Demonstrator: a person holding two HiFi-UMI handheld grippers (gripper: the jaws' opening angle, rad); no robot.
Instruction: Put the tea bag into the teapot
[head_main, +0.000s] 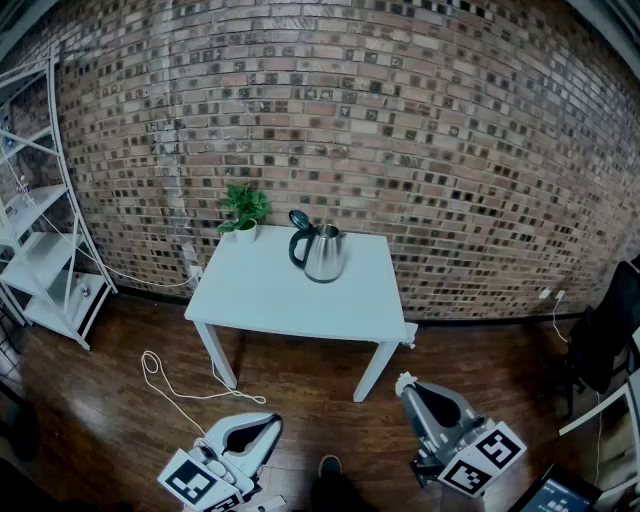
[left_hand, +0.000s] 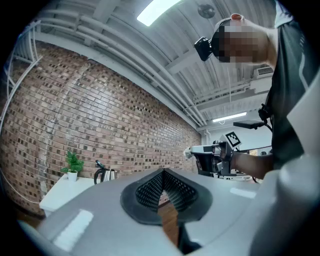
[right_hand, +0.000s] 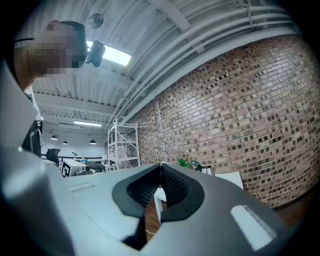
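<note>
Nearest the head camera, at the bottom of its view, both grippers are held low over the wooden floor. The left claw (left_hand: 161, 172) has its jaws together at the tips with nothing between them; only floorboards show through the gap behind. The right claw (right_hand: 160, 166) is also closed. A small white lump sits at its tip in the head view and in the left gripper view, and I take it to be the tea bag (left_hand: 189, 152) pinched there, though it is too small to be sure.

The teapot (head_main: 322, 252), a steel pot with a black handle, stands at the back of the white worktop (head_main: 270, 290) near the brick wall, with a small potted plant (head_main: 244, 207) at the far left corner. Both claws are well apart from the worktop.

By my reading the task is at the carrying stage: the bag is held but has not yet been brought to the pot. The next move calls for closing the distance to the worktop, raising the right claw over the pot's mouth and letting go only once the bag hangs squarely above the opening. The dark lid looks tipped up, but I cannot tell whether the mouth is clear. If it is not, the left claw would have to lift it first.

No brand or lettering can be read anywhere. The only printed marks are the black-and-white squares on the marker cube (head_main: 480, 458) of each gripper.
</note>
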